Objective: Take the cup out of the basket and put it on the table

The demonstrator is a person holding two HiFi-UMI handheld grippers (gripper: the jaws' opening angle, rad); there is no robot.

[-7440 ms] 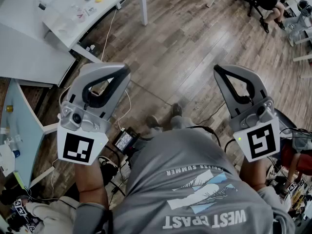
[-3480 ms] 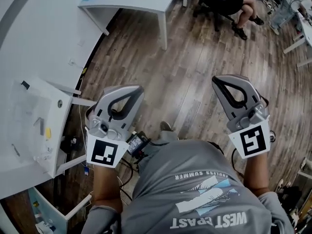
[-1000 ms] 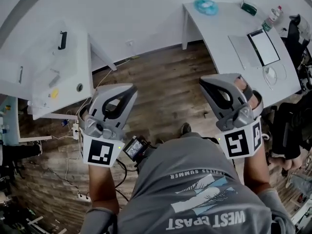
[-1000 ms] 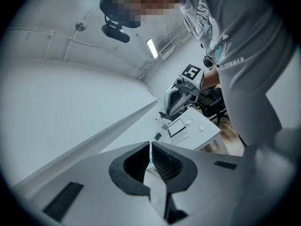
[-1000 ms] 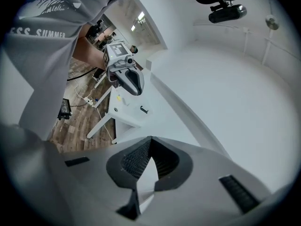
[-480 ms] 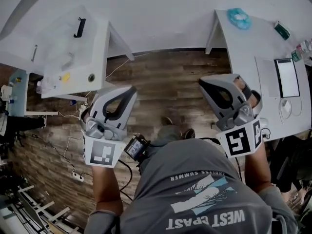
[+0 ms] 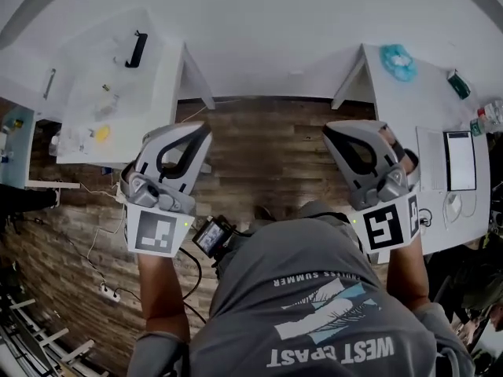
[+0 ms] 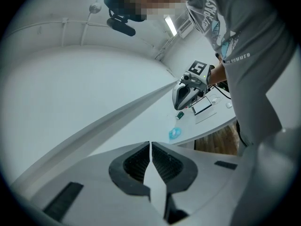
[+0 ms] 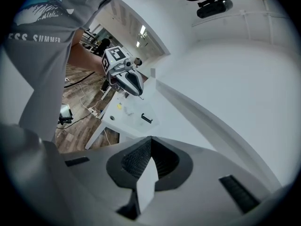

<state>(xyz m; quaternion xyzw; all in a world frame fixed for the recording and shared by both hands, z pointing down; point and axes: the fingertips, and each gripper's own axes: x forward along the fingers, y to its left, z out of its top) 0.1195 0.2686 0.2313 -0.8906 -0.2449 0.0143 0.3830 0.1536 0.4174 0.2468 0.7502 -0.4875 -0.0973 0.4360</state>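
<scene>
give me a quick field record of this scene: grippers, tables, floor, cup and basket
left gripper: jaws together, nothing between them
right gripper: jaws together, nothing between them
left table: white; black handle and small yellow item on it
right table: white; teal item near its far corner
floor: dark wood planks between the tables
cup: in no view
basket: in no view

Grey shirt (image 7: 259, 289), head view: "WEST COAST" in big letters, upside down, just below wave graphic (image 7: 326, 320). Smaller line above graphic ends "SUMMER"; first word unreadable. Left gripper view: "SUMMER" on shirt, just beside graphic. Right gripper view: "...ESS SUMMER" below graphic, start cut off.
</scene>
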